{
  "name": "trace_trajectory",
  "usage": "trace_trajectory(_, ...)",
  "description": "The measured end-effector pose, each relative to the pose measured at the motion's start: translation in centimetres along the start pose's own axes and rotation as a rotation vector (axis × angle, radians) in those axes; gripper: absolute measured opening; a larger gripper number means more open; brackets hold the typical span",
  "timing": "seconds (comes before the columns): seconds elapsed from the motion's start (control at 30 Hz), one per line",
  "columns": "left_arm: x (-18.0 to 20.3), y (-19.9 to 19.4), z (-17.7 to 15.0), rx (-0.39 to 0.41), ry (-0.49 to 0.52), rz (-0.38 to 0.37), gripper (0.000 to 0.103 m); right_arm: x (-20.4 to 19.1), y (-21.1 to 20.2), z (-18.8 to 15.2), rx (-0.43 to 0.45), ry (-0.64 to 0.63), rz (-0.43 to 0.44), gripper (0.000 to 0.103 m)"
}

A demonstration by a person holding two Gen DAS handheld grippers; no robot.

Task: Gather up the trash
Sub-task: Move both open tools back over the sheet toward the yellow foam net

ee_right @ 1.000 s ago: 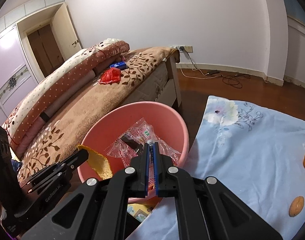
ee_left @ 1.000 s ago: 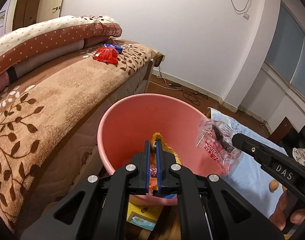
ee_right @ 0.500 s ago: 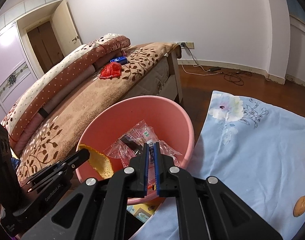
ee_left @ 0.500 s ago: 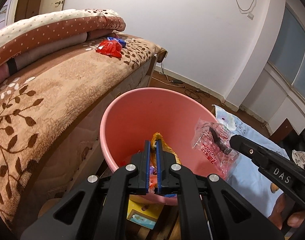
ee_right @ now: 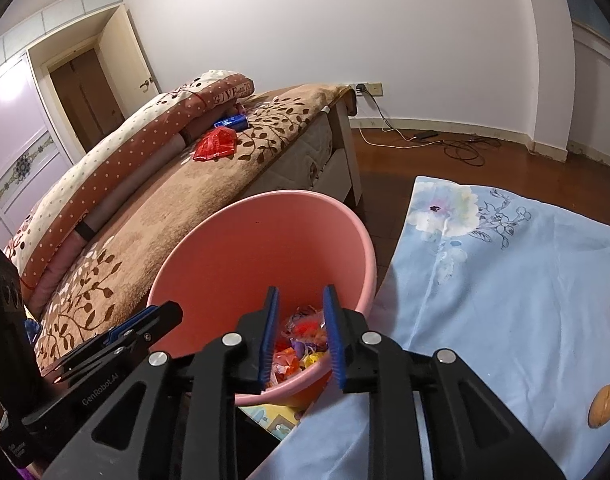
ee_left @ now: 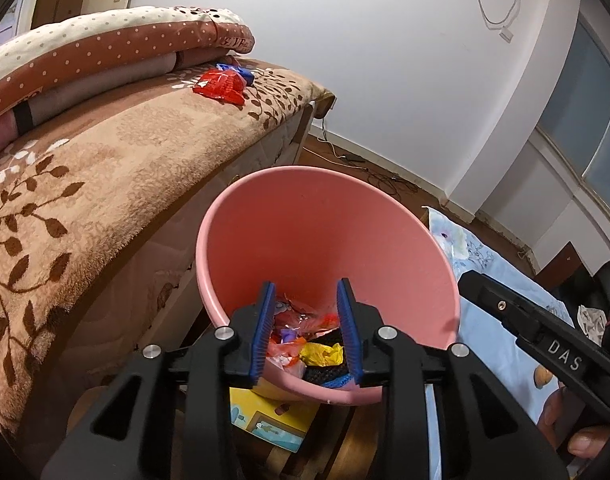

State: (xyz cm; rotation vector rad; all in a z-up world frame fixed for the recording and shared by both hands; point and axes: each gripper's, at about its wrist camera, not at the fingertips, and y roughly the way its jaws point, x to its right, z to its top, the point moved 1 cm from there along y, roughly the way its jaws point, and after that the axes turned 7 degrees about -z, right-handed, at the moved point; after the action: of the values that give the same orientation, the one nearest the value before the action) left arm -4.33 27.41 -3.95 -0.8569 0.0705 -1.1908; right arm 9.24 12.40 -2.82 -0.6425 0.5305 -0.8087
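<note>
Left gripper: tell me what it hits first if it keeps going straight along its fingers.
The left gripper, jaws just opened and empty, points down into the pink bucket. It would probably meet the trash pile at the bottom first, though depth is hard to judge.

Sharp, evenly lit; fisheye-warped dark corners

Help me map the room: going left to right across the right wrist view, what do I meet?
Door → red wrapper → pink bucket → blue cloth → brown snack.
</note>
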Motion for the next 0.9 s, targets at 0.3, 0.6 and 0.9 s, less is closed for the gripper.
trace_trajectory(0.3, 0.8, 0.0, -0.2, -0.016, 0.008, -0.001, 0.032, 1.3, -0.6, -0.9, -0.012, 0.021, -0.002, 0.031)
trace_trajectory(0.6, 1.9, -0.1, -0.5, -0.02, 0.038, -0.001, 0.032, 3.6, -1.8, -2.0, -0.013, 0.046, -0.02, 0.035)
trace_trajectory(0.9, 3.1, -0.2, -0.7, -0.025, 0.049, -0.007, 0.032, 9.5, -6.4, -3.6, 0.052, 0.05, -0.155, 0.041)
